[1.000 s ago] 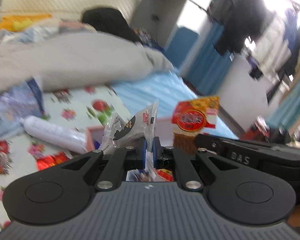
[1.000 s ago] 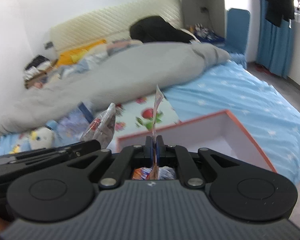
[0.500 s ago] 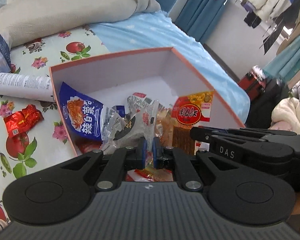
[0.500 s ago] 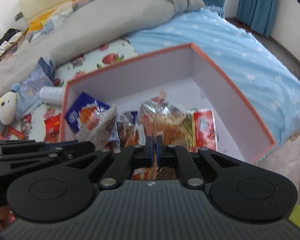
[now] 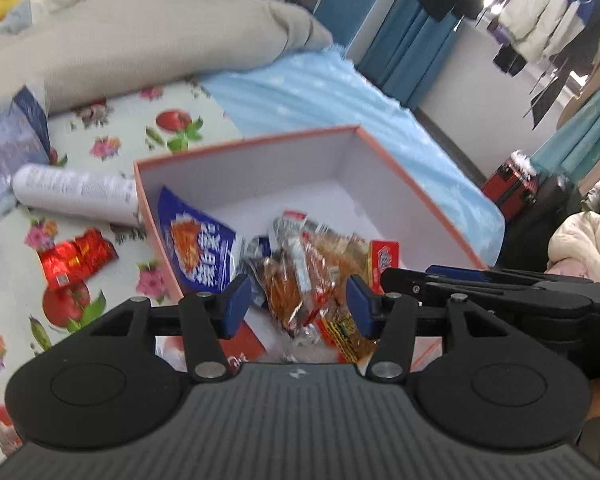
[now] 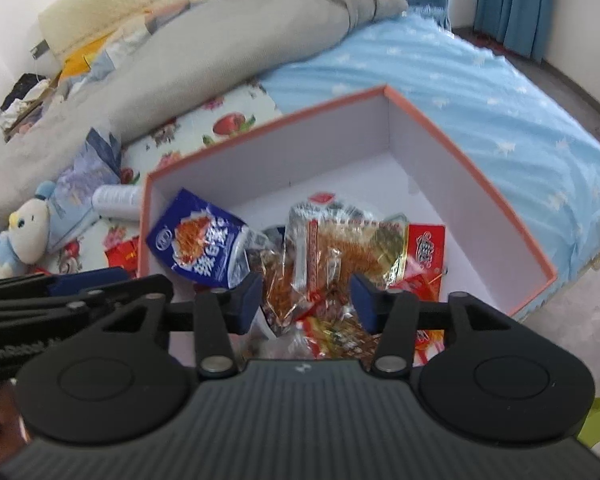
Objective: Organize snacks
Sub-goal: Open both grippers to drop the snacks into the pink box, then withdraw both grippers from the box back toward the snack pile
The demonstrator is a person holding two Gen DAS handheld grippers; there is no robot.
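Both grippers are held over the near end of the orange-rimmed box [image 6: 452, 136], angled down into it. The left gripper [image 5: 296, 304] has its jaws apart, having just been opening; nothing is clamped, and the clear-wrapped snack packs [image 5: 300, 276] are seen lying loose below the gap. The right gripper [image 6: 304, 300] is in the same state: jaws just opened, pads clear of the wrappers. This is judged as a release step, with both packets dropped onto the pile.

Snack location: the heap is bunched in the near-left part of the box. A blue noodle-snack bag [image 6: 198, 240] is propped against the left wall, and a red packet [image 6: 426, 248] lies flat on the right of the pile. The far half of the box floor is bare white, so room for more items is available there.

Still outside the box: a red foil pack [image 5: 76, 256] on the floral sheet [image 5: 112, 148], just left of the box wall, beside a white tube [image 5: 72, 192] that lies against that wall.

Edges: the box sits near the bed's corner, with the blue sheet [image 6: 480, 64] dropping off just beyond its right wall. The two grippers are close side by side; clearance between them is tight. Retreat upward is judged safest, then left for the red foil pack.
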